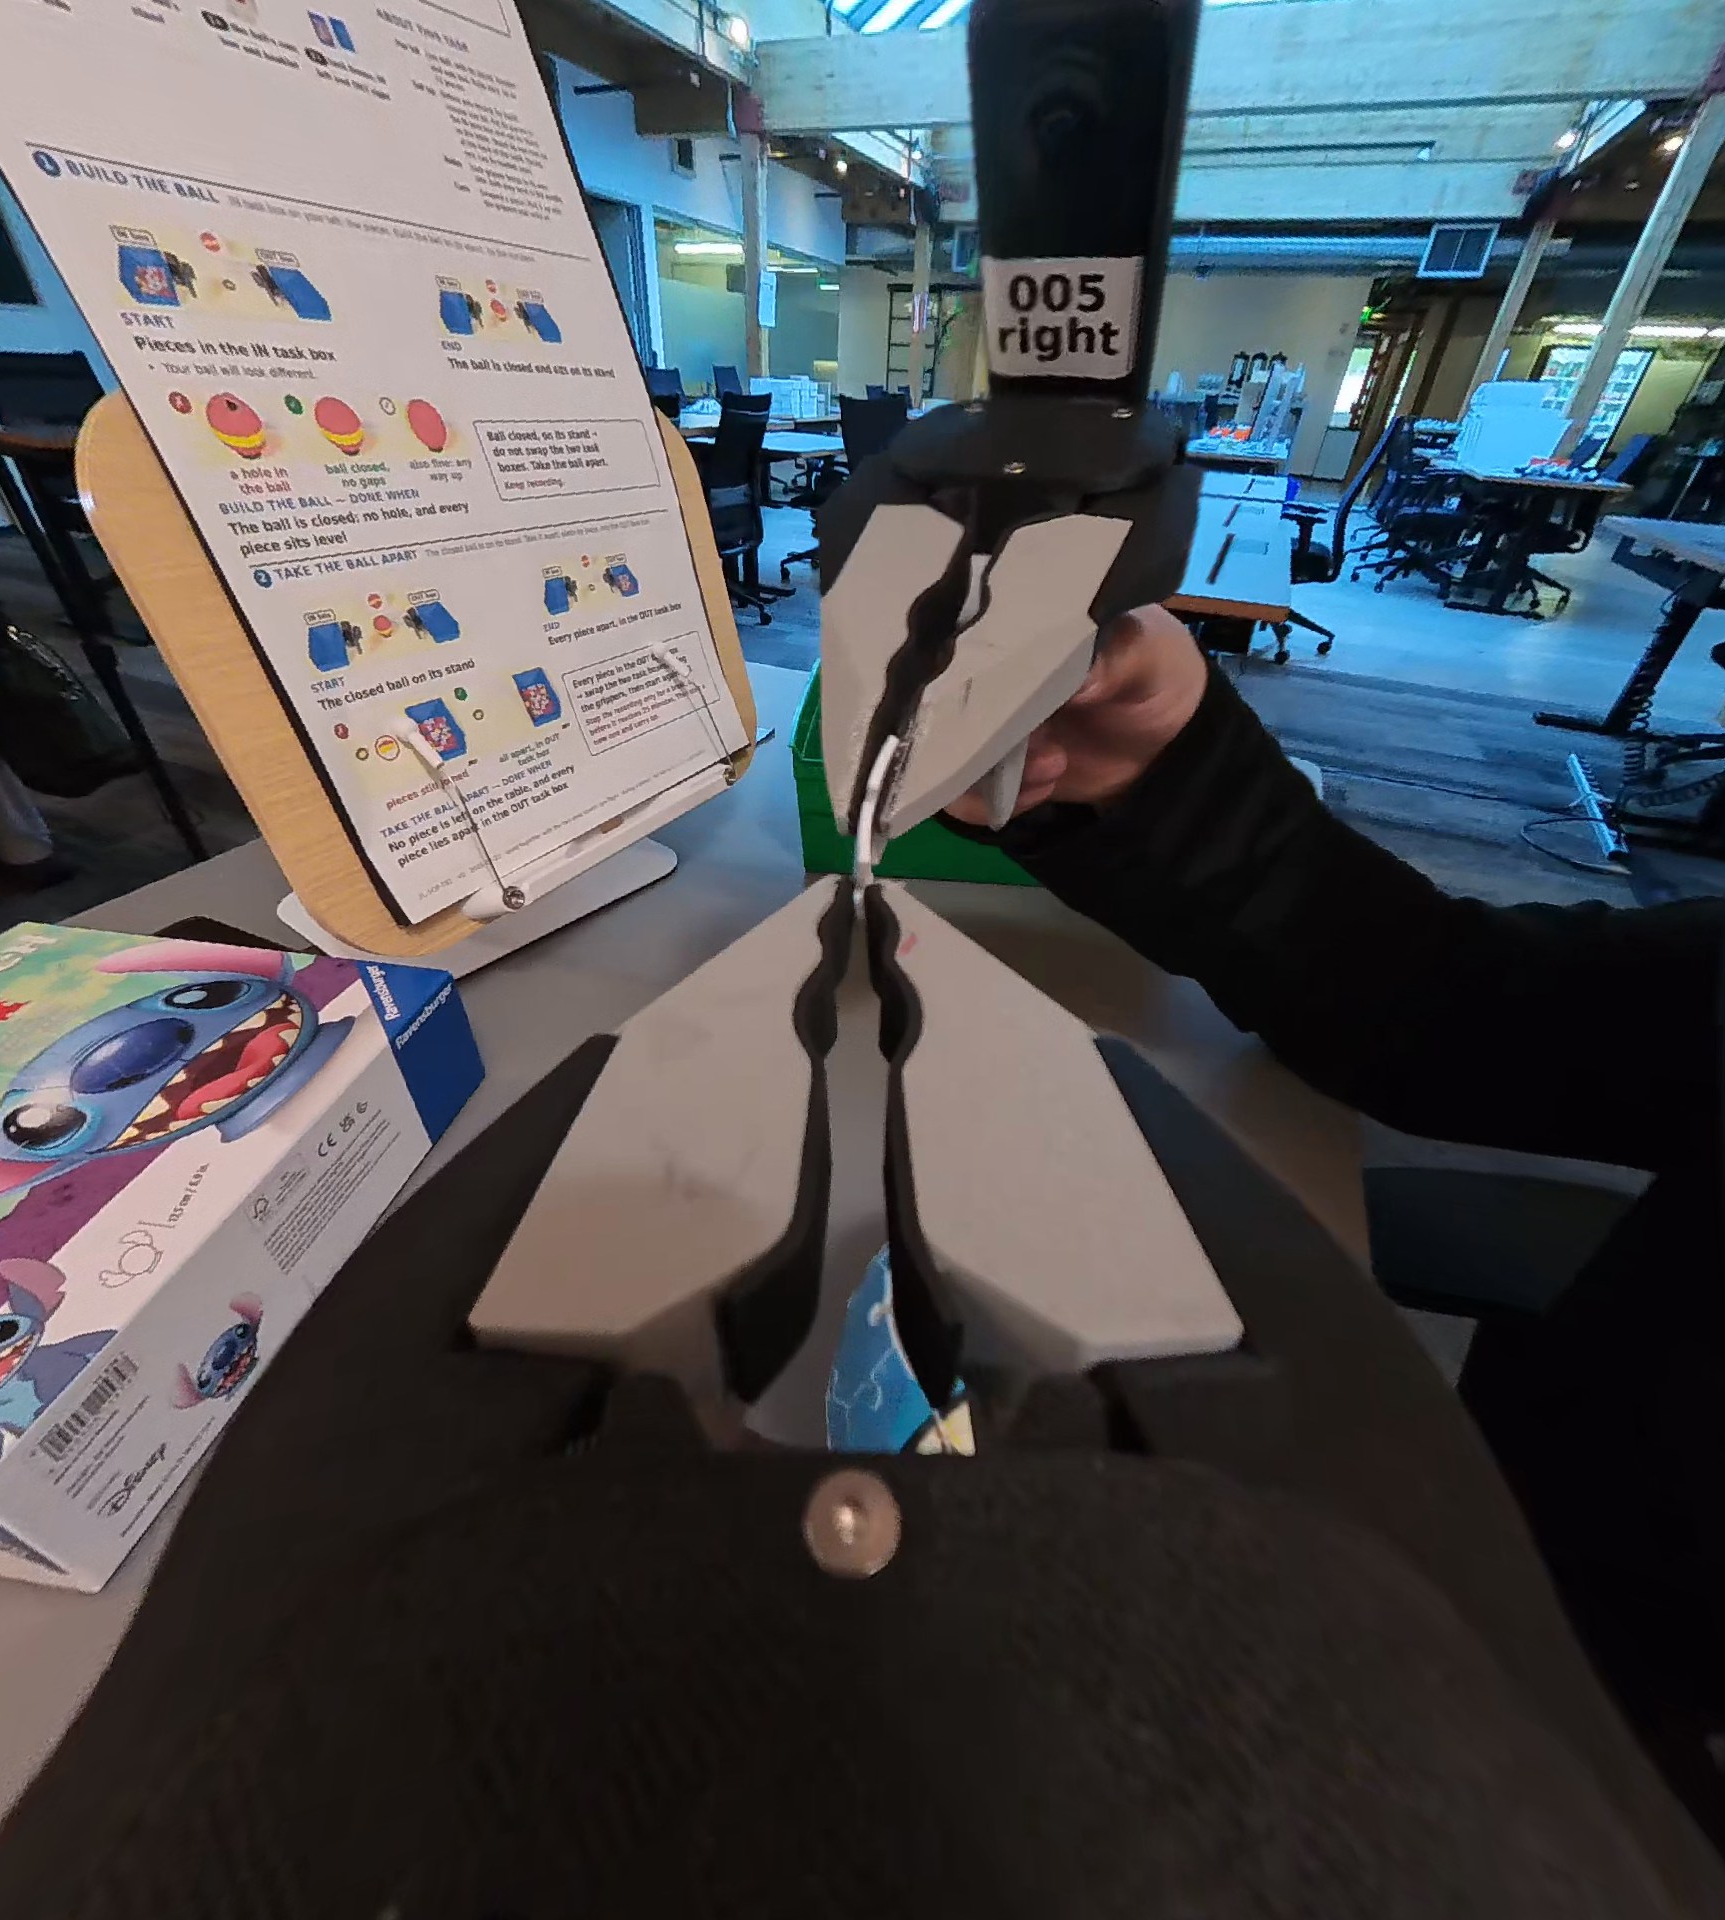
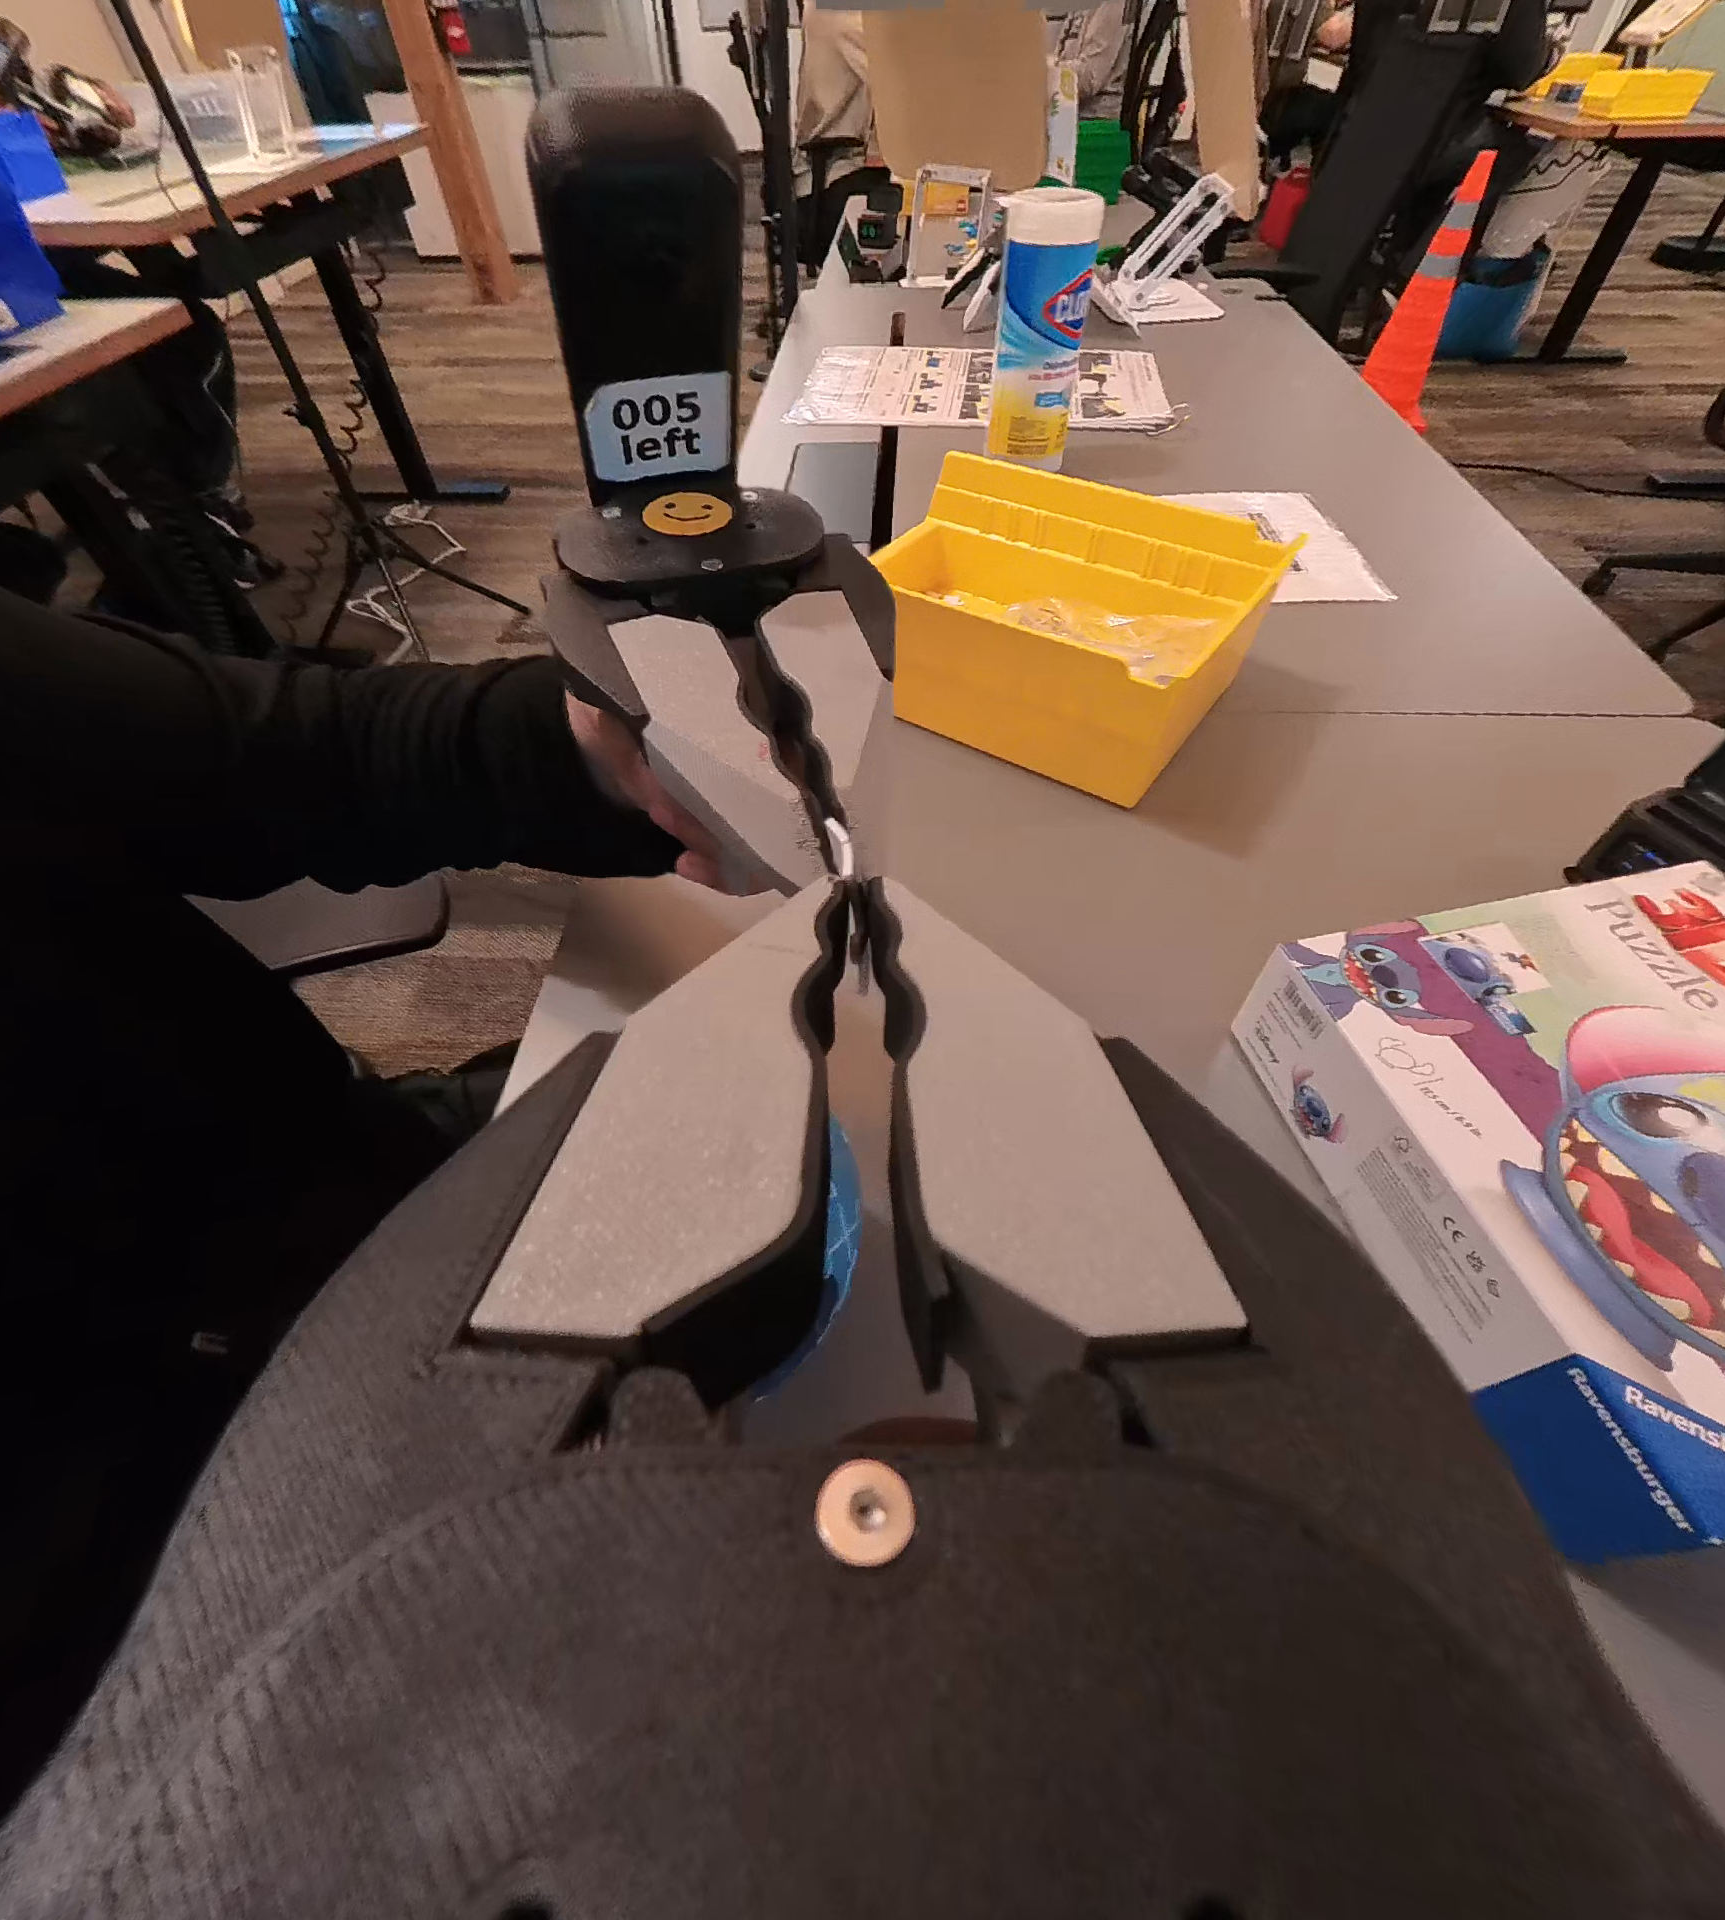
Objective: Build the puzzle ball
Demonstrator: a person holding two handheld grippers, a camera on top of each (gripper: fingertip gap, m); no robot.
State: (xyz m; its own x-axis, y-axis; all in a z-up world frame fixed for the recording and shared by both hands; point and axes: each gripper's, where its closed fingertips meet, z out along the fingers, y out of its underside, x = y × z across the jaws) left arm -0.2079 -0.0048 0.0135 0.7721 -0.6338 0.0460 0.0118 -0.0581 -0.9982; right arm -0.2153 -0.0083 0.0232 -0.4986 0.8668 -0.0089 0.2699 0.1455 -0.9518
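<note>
My left gripper (image 1: 859,896) and my right gripper (image 2: 852,896) meet tip to tip above the grey table (image 2: 1149,883). A thin white puzzle piece (image 1: 876,800), seen edge-on, runs between the two pairs of tips; it also shows in the right wrist view (image 2: 841,837). Both grippers look shut on it. The right gripper (image 1: 866,826) points down at mine in the left wrist view, and the left gripper (image 2: 835,844) does the same in the right wrist view. A blue curved part of the puzzle ball (image 1: 873,1351) shows below through the finger gap, mostly hidden; it also shows in the right wrist view (image 2: 842,1216).
The puzzle box (image 1: 162,1195) lies on the table; the right wrist view shows it at the right (image 2: 1564,1143). An instruction sheet on a wooden stand (image 1: 370,468) and a green bin (image 1: 822,831) stand behind. A yellow bin (image 2: 1076,623), a wipes canister (image 2: 1040,322) and a black case (image 2: 1720,810) lie beyond.
</note>
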